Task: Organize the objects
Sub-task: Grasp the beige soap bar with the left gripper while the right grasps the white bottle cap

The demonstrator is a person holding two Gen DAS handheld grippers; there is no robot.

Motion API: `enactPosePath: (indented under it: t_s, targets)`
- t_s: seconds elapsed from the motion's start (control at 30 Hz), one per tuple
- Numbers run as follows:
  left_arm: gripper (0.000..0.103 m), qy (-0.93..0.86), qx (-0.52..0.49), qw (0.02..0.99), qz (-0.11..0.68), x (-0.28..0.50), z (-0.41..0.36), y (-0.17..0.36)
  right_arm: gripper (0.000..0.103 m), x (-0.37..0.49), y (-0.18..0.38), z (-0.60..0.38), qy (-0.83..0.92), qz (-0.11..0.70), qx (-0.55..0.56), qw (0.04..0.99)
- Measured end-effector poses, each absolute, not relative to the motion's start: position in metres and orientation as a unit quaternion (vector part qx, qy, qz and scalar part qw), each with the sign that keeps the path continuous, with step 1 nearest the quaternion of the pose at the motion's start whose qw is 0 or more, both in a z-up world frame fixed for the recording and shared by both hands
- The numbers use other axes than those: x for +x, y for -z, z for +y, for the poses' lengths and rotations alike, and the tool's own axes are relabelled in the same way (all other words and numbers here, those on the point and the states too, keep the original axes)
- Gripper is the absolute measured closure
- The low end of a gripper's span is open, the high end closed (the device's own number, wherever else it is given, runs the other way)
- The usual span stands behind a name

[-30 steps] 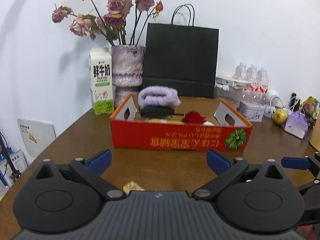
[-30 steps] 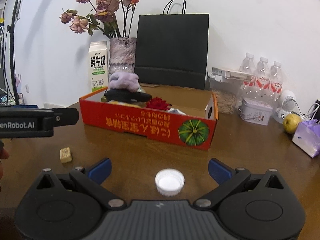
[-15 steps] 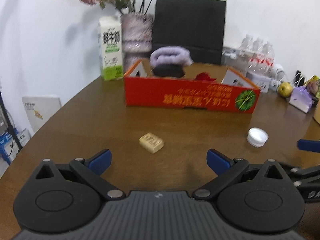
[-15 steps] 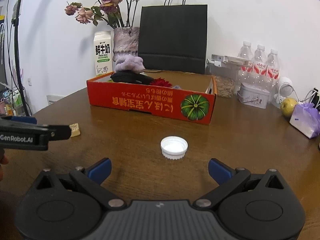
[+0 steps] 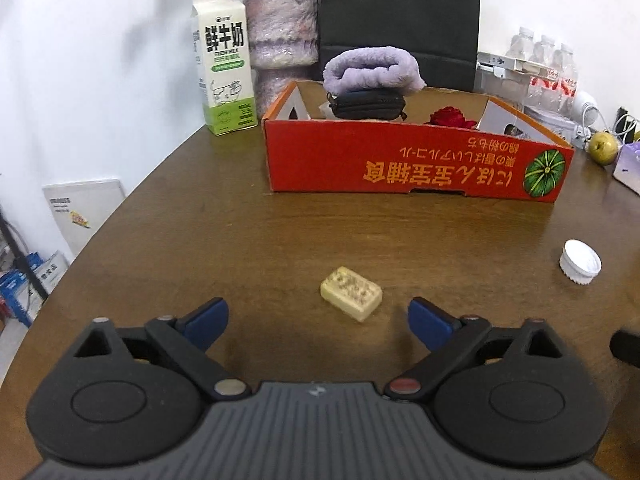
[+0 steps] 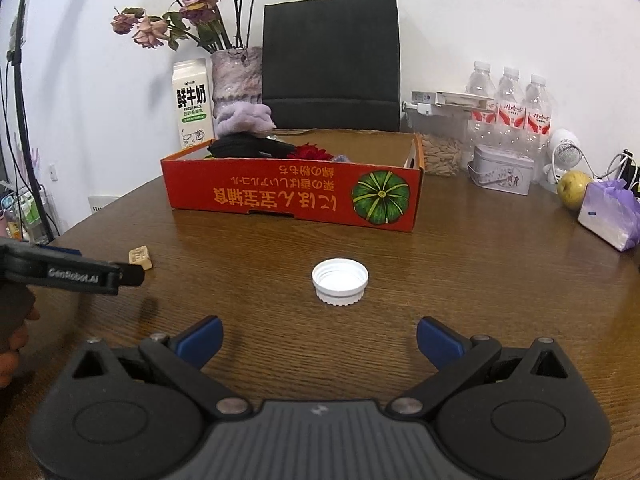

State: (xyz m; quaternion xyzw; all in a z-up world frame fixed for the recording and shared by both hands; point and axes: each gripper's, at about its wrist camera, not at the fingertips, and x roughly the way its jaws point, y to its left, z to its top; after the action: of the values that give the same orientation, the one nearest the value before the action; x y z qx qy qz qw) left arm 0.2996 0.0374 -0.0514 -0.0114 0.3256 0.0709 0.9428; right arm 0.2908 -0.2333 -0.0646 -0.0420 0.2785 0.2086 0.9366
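Observation:
A small pale yellow block (image 5: pixel 351 293) lies on the brown table just ahead of my open, empty left gripper (image 5: pixel 318 317); it also shows in the right wrist view (image 6: pixel 140 257). A white bottle cap (image 6: pixel 340 281) lies open side up just ahead of my open, empty right gripper (image 6: pixel 319 340); it also shows in the left wrist view (image 5: pixel 580 267). Behind them stands a red cardboard box (image 5: pixel 416 164) holding a purple towel (image 5: pixel 372 70), a black pouch (image 5: pixel 366 105) and a red rose (image 5: pixel 452 117). The left gripper shows at the left of the right wrist view (image 6: pixel 76 272).
A milk carton (image 5: pixel 225 64), a vase of dried flowers (image 6: pixel 234 80) and a black paper bag (image 6: pixel 332 60) stand behind the box. Water bottles (image 6: pixel 510 100), a tin (image 6: pixel 502 170), a pear (image 6: pixel 574 189) and a purple packet (image 6: pixel 610 216) are at the right.
Both grippers have pulled back and tilted down toward the table. The yellow block now lies close in front of the left gripper, the cap in front of the right.

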Motion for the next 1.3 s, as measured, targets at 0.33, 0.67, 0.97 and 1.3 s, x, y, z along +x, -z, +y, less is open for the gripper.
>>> enactPosePath:
  t_s: [0.33, 0.67, 0.97, 1.3]
  targets:
    - [0.067, -0.006, -0.003, 0.957, 0.29, 0.301, 0.028, 0.043, 0.0, 0.296, 0.067, -0.233, -0.206, 0.29, -0.032, 0.934]
    - [0.067, -0.021, -0.004, 0.968, 0.25, 0.3, 0.001, 0.027, 0.0, 0.327, 0.068, -0.226, -0.177, 0.295, -0.03, 0.938]
    - [0.067, -0.026, -0.014, 0.967, 0.253, 0.298, 0.008, 0.03, 0.02, 0.358, 0.072, -0.21, -0.174, 0.306, -0.04, 0.935]
    - [0.067, -0.035, -0.019, 0.968, 0.249, 0.294, 0.01, 0.031, 0.064, 0.349, 0.068, -0.203, -0.187, 0.28, -0.055, 0.94]
